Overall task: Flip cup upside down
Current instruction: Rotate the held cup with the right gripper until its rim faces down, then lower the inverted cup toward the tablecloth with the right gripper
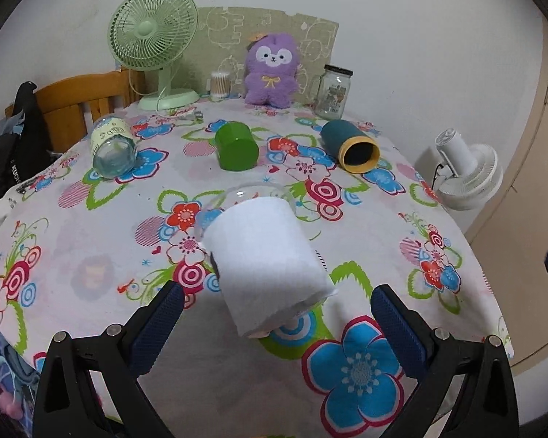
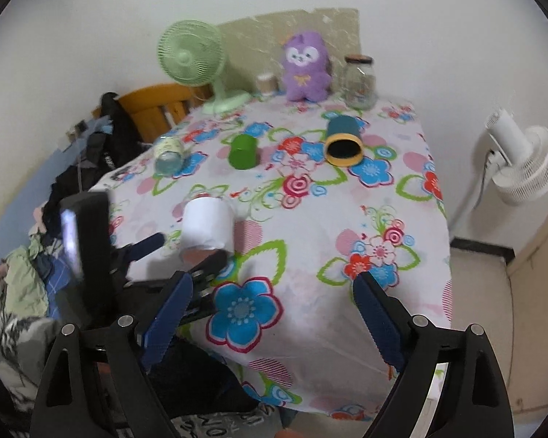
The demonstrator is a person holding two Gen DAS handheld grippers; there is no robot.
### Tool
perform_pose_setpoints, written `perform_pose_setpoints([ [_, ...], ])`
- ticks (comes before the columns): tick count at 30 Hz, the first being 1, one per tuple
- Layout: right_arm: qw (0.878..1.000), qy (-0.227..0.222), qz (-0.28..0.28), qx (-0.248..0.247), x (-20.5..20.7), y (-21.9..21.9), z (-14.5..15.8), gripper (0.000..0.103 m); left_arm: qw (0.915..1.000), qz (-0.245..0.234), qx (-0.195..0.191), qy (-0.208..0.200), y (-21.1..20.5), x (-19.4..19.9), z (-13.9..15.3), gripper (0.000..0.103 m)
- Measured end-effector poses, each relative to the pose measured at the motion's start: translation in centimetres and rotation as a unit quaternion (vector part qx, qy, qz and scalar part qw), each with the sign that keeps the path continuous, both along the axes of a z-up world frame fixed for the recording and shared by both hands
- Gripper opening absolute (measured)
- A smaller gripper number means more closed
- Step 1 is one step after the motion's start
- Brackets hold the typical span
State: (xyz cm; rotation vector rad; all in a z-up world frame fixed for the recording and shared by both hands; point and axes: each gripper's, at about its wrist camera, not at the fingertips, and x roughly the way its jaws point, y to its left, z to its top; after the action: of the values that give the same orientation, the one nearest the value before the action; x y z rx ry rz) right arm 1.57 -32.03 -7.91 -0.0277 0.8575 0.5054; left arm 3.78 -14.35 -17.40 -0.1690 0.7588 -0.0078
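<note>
Lying on its side near the middle of the left wrist view, just above the blue fingertips: the cup [image 1: 265, 255], clear glass wrapped in a white sleeve, rim pointing toward the top of the frame, base toward the bottom. Resting on the floral tablecloth [image 1: 402, 241], not gripped by anything. Left gripper [image 1: 277, 304] spread wide, jaws well apart, one finger on either side of the cup's base end, whether touching it hard to tell.

Same cup [image 2: 209, 228] sitting left of centre in the right wrist view, with the left gripper [image 2: 191, 250] poking in from the left edge around its lower end. Right gripper [image 2: 272, 292] hanging at the bottom of that frame over the table's near edge, jaws also wide apart, holding nothing, well away from the cup.

Further up the frame, also tipped over: glass jar [image 1: 113, 148] upper left, green cup [image 1: 236, 146] in the middle, teal tumbler [image 1: 350, 146] to the right. Along the top: green fan [image 1: 153, 33], purple plush [image 1: 272, 69], and an upright jar [image 1: 333, 91].
</note>
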Motion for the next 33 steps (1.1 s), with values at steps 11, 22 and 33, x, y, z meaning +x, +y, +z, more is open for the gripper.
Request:
perform_pose_setpoints([
  [11,0.998,-0.037,0.055,-0.022,-1.4,0.6,-2.8,0.091,0.9989,0.034,0.033,0.007,-0.6,1.1,-1.4,0.103],
  [22,0.999,-0.003,0.036,-0.038,0.2,0.5,-5.7,0.091,0.9985,0.026,0.040,0.025,-0.4,1.8,-2.2,0.080],
  [33,0.999,0.003,0.036,-0.035,0.3,0.7,-6.1,0.091,0.9988,0.022,0.038,0.023,0.4,1.4,-2.0,0.070],
])
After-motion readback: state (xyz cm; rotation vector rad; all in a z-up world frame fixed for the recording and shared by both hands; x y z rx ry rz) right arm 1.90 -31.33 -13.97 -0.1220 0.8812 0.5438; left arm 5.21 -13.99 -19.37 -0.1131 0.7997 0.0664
